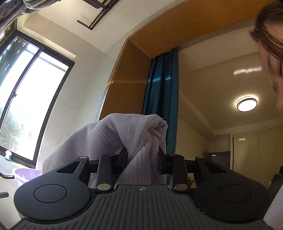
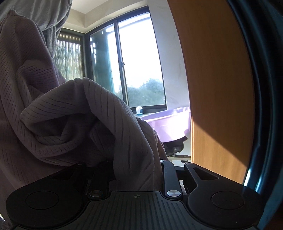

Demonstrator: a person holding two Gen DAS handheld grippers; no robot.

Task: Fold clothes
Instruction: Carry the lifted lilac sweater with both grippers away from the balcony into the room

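A pale lilac ribbed garment [image 1: 123,134] bunches up in front of the left wrist view. My left gripper [image 1: 142,155] points up toward the ceiling, and its two black fingers [image 1: 123,157] are shut on a fold of that cloth. In the right wrist view the same ribbed garment [image 2: 61,115] hangs in heavy folds over my right gripper [image 2: 136,159] and hides its fingertips. A strip of the cloth runs down between the jaws, which look shut on it. The rest of the garment drapes off to the left.
Grey fleece cloth [image 2: 44,10] hangs overhead at the upper left. A purple plastic basin [image 2: 168,123] sits by the window [image 2: 138,62]. A wooden panel [image 2: 212,79] and a blue curtain [image 1: 162,85] stand close by. A person's head [image 1: 270,44] leans in at the right.
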